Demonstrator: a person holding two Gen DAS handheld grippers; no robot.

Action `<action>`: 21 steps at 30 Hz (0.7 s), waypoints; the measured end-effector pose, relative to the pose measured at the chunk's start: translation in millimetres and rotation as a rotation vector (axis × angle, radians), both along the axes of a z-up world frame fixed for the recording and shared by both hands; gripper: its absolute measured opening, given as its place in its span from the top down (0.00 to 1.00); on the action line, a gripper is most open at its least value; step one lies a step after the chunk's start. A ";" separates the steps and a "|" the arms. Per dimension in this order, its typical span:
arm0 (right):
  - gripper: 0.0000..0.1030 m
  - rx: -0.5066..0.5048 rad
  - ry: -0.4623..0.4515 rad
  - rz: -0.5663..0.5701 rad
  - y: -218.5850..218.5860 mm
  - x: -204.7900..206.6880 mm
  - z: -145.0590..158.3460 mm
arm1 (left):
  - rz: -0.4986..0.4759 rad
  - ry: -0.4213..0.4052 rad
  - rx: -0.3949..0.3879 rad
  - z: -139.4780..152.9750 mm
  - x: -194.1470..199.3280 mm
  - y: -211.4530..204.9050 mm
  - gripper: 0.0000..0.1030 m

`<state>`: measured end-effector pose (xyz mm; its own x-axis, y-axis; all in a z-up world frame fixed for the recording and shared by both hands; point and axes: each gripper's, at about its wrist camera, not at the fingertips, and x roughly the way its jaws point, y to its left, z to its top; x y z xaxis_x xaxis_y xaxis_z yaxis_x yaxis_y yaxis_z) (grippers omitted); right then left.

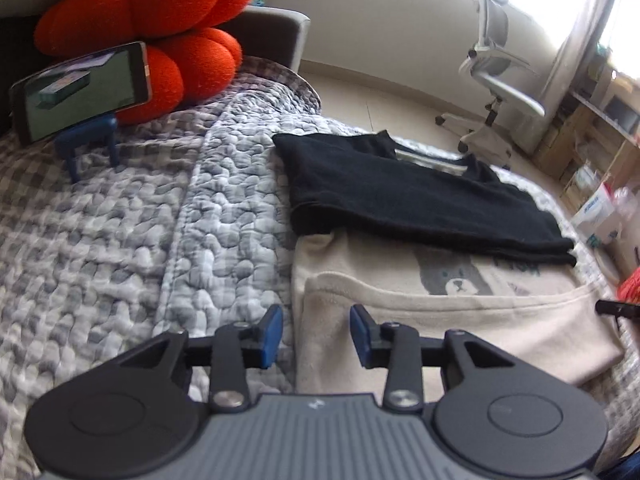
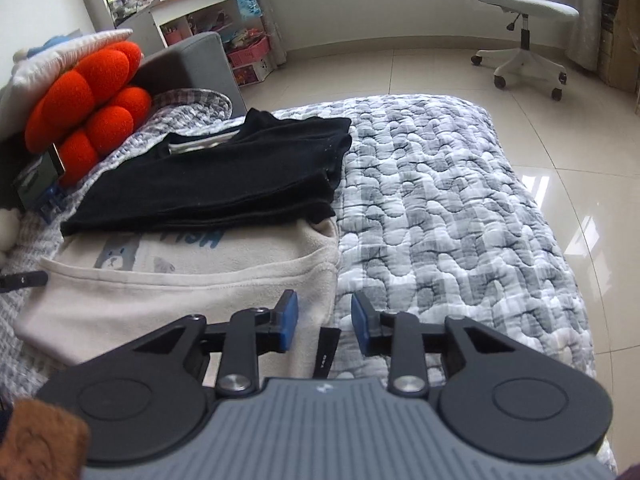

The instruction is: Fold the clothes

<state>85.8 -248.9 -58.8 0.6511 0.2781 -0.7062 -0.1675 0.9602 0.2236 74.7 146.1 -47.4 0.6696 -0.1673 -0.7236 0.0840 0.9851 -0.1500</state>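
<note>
A cream folded garment (image 1: 440, 328) with a bear print lies on the quilted bed cover (image 1: 120, 240). A black folded garment (image 1: 400, 200) rests across its far end. My left gripper (image 1: 316, 336) hovers open over the cream garment's left edge, its blue pads apart and pressing on nothing. In the right wrist view the cream garment (image 2: 160, 296) and the black garment (image 2: 224, 176) lie to the left. My right gripper (image 2: 324, 322) stands open above the cream garment's right edge, with a small black tag (image 2: 328, 350) showing below the gap.
An orange knot cushion (image 1: 152, 24) and a phone (image 1: 80, 88) on a blue stand sit at the head of the bed. A white office chair (image 2: 524, 20) stands on the tiled floor (image 2: 400, 72) beyond. Shelves (image 2: 208, 20) line the far wall.
</note>
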 end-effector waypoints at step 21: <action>0.88 -0.201 -0.147 0.028 30.5 -10.9 3.0 | 0.020 -0.112 0.053 3.0 -17.8 -1.3 0.94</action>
